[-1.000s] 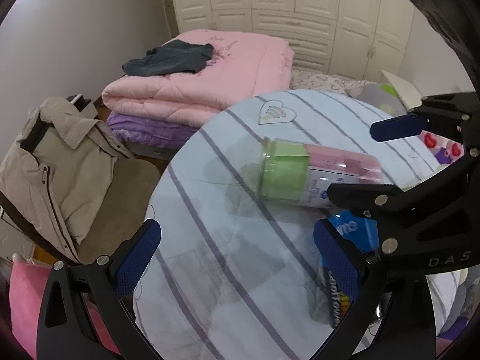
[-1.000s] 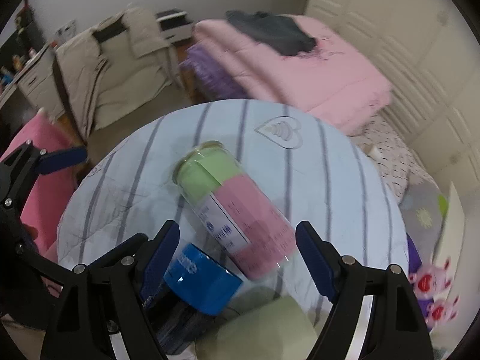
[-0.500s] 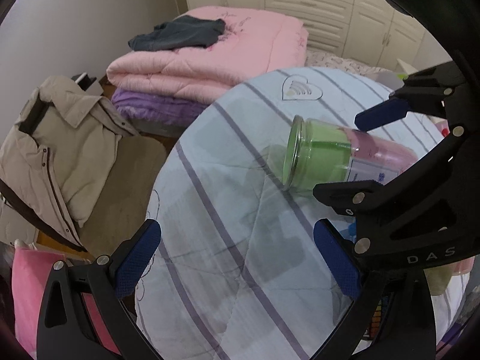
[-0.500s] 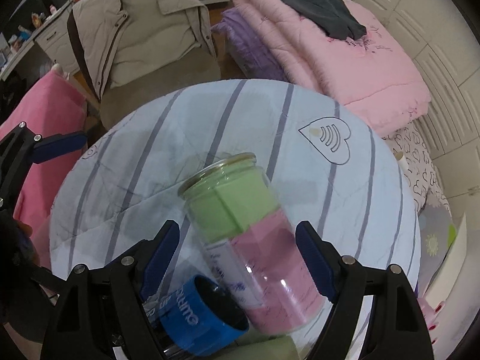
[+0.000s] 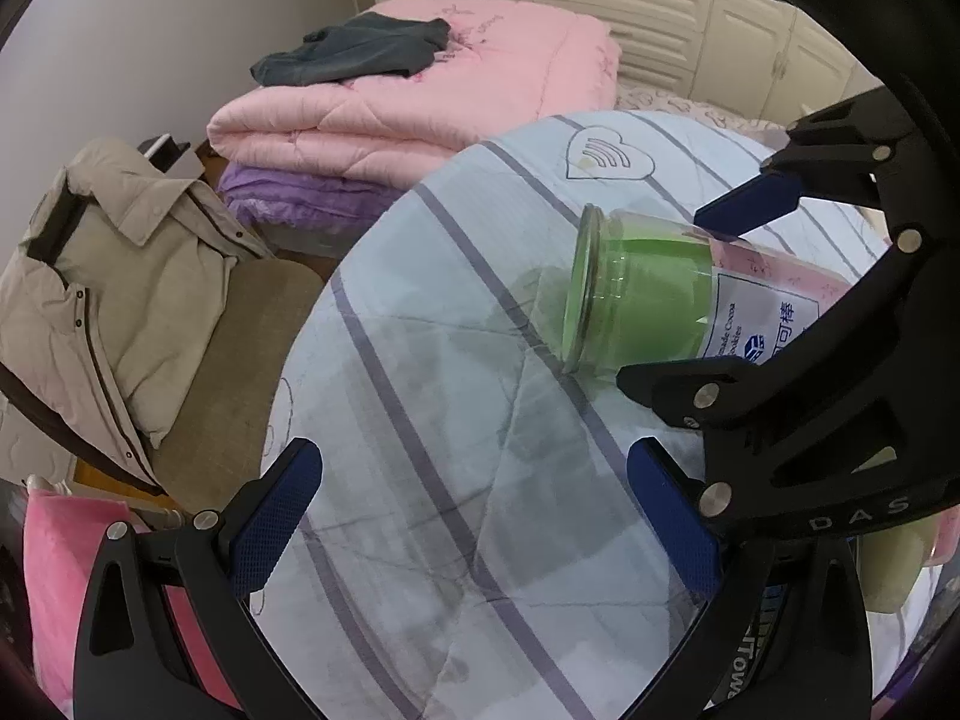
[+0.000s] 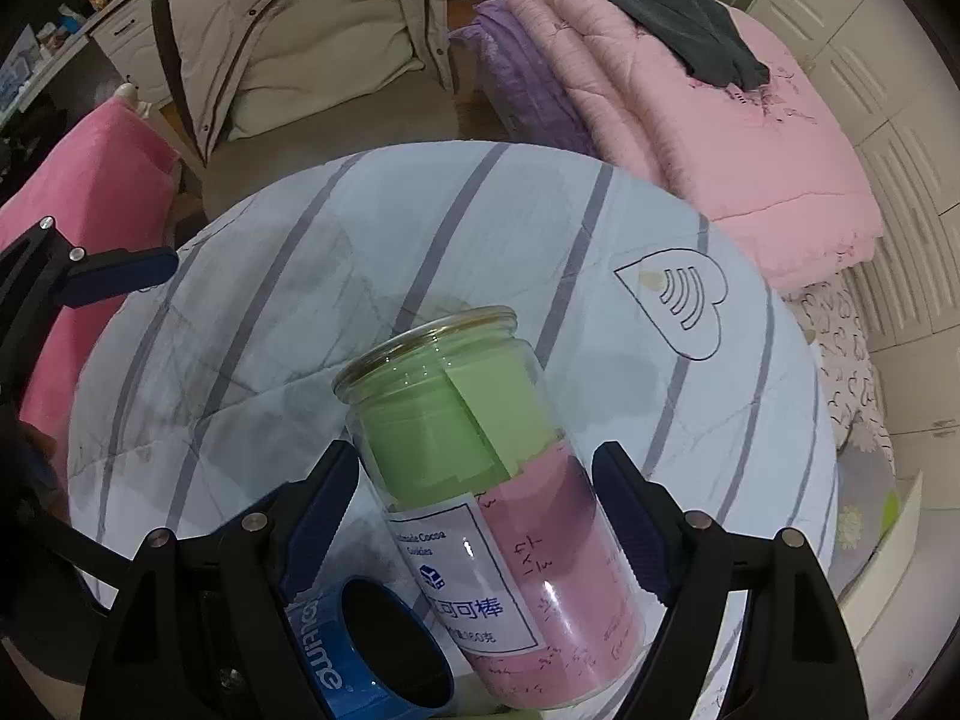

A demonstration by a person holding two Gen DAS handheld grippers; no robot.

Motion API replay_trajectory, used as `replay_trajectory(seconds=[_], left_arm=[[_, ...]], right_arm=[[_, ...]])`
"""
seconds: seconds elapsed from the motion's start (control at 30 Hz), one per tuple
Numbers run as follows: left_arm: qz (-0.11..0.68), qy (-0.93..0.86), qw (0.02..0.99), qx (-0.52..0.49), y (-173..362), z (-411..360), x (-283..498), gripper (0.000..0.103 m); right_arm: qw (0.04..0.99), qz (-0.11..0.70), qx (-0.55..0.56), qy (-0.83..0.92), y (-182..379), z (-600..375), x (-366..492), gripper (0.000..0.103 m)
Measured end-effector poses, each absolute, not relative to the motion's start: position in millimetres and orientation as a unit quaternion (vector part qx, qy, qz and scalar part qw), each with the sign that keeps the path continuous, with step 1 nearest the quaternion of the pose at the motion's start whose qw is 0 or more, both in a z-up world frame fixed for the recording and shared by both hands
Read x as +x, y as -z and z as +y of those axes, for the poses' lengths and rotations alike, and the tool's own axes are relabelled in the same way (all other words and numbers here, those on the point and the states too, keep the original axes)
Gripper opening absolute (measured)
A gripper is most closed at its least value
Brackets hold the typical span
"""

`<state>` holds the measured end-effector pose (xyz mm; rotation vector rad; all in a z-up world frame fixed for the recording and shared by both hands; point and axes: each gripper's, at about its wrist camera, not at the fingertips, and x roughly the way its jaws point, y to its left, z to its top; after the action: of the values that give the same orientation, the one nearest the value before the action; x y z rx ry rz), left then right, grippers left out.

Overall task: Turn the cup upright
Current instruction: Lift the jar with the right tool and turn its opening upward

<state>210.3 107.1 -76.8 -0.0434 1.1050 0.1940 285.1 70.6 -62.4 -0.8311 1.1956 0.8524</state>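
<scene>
The cup (image 6: 480, 468), a clear jar lined green and pink, sits tilted between the right gripper (image 6: 480, 516) fingers, which clasp its lower body above the striped bench (image 6: 252, 312). The left gripper (image 5: 474, 516) hangs beside the cup, fingers spread and holding nothing. A blue tape roll (image 6: 372, 648) lies just beside the cup's base.

The cup (image 6: 480, 480) base runs behind the right gripper (image 6: 474, 516) frame at the bottom edge, so its far end is unseen. Whether the pads touch the cup cannot be told. In the left view the right gripper (image 5: 720, 306) covers the cup's (image 5: 636, 300) pink half. Beside the cup, a blue ring (image 6: 384, 648) is cut off below, its lettering partly readable. Shelf items far left of the cup are too small to identify.
</scene>
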Motion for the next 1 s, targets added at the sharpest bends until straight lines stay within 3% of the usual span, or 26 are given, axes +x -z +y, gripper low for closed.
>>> replay_trajectory(seconds=[0.33,1.0], left_arm=[[0.526,-0.087,0.846,-0.006,76,98,211,0.103],[0.466,-0.078,0.882,-0.004,29,82,186,0.103]], right_arm=[[0.665,0.509,-0.375,-0.398,65,69,275,0.080],[0.733,0.444,-0.379,-0.349,8,52,247,0.076]])
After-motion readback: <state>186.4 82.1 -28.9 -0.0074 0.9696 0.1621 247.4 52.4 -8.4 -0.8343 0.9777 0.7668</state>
